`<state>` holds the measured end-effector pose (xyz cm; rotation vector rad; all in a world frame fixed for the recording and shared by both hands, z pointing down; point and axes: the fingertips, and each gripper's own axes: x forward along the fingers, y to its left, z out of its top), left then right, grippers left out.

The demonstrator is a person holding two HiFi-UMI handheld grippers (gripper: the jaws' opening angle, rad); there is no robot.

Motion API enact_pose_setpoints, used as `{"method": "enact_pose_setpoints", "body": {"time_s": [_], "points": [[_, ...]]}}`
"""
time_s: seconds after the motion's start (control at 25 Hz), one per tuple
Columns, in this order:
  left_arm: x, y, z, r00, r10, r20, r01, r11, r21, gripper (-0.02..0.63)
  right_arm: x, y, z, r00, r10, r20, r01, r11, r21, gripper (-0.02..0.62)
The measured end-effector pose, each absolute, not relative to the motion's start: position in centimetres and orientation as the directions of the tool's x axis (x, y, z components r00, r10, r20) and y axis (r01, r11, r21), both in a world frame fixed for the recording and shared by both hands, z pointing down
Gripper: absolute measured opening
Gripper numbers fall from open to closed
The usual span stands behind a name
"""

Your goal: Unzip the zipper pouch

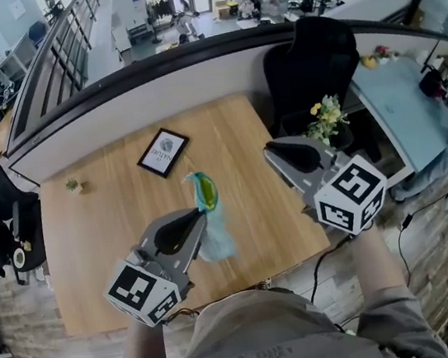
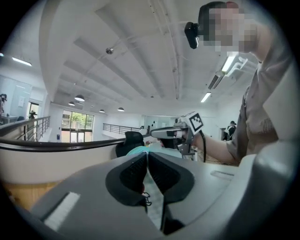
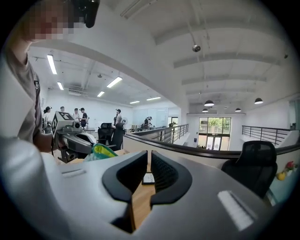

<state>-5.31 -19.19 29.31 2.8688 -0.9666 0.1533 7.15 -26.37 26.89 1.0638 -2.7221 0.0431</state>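
The zipper pouch (image 1: 209,209), translucent blue with a green and yellow top, hangs above the wooden table (image 1: 114,224) in the head view. My left gripper (image 1: 200,213) is shut on its side. In the left gripper view the pouch's pale fabric (image 2: 154,197) is pinched between the jaws, with a small dark pull beside it. My right gripper (image 1: 270,149) hovers to the pouch's right, apart from it, jaws shut with nothing between them; through their slit I see only table. The right gripper view shows the pouch (image 3: 104,151) at left, next to the left gripper (image 3: 86,140).
A framed picture (image 1: 163,151) lies at the table's far middle and a tiny potted plant (image 1: 73,186) at far left. Yellow flowers (image 1: 325,120) and a black chair (image 1: 311,61) stand beyond the right edge. A curved railing wall runs behind the table.
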Motion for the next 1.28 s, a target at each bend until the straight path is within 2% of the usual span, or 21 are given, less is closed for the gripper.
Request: {"method": "enact_pose_setpoints", "body": {"time_s": [0.32,0.52,0.88,1.28], "points": [[-9.3,-22.6,24.6,0.624,-0.781,0.014,-0.779,-0.624,-0.062,0.017,7.3,-24.1,19.9,-0.641,-0.768,-0.002,-0.762,0.636,0.122,0.017],[-10.7,-22.3,22.4,0.538,-0.843,-0.026,-0.834,-0.527,-0.16,0.018,9.2,-22.9,18.0,-0.559,-0.823,-0.105,-0.829,0.555,0.065,0.017],[-11.7,-21.8,24.3,0.47,-0.883,0.001,-0.868,-0.462,-0.182,0.018,10.2,-22.3,21.2,-0.557,-0.824,-0.108,-0.827,0.562,-0.021,0.015],[-11.1,-21.1,29.1,0.48,-0.872,0.094,-0.861,-0.489,-0.139,0.019,9.1,-22.3,27.7,-0.57,-0.82,0.043,-0.821,0.568,-0.056,0.015]]}}
